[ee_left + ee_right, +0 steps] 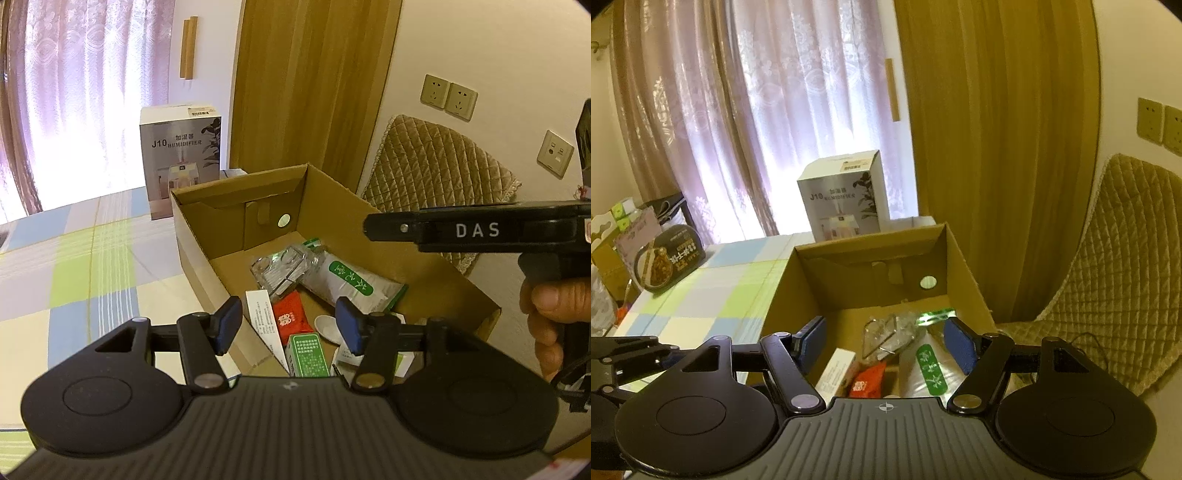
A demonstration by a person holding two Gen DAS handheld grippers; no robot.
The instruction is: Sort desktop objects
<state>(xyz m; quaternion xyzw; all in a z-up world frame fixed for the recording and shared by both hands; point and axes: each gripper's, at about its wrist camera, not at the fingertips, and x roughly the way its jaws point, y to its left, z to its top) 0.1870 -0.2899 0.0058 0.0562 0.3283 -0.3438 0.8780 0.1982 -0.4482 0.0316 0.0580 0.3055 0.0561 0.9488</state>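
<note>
Currently both grippers hover over an open cardboard box (436, 266) that stands on the checked worktop (74, 280); it appears to serve as the collecting bin for the sort.

Box contents, seen beyond and below the left gripper (288, 326): a red packet (290, 319) between its jaws, a green carton (308, 354) just under it, a white leaflet box (264, 321) near the left jaw, a white spoon (328, 326) toward the right jaw, and farther ahead a clear plastic wrapper (284, 267) lying against a white pouch with a green label (351, 282). Items lie loose and overlapping, as if dropped in rather than arranged.

Left jaws: spread wide, nothing between the pads, touching nothing.

Right gripper (884, 341): jaws likewise spread wide and empty, held above the same heap; the pouch sits toward its right jaw.

Outside the box: a humidifier carton (846, 195) upright beyond the far wall of the box, and a round black food tub (666, 258) well off to the left of the right jaws, propped at the worktop edge. Judgement: these are likely what remains to sort.
</note>
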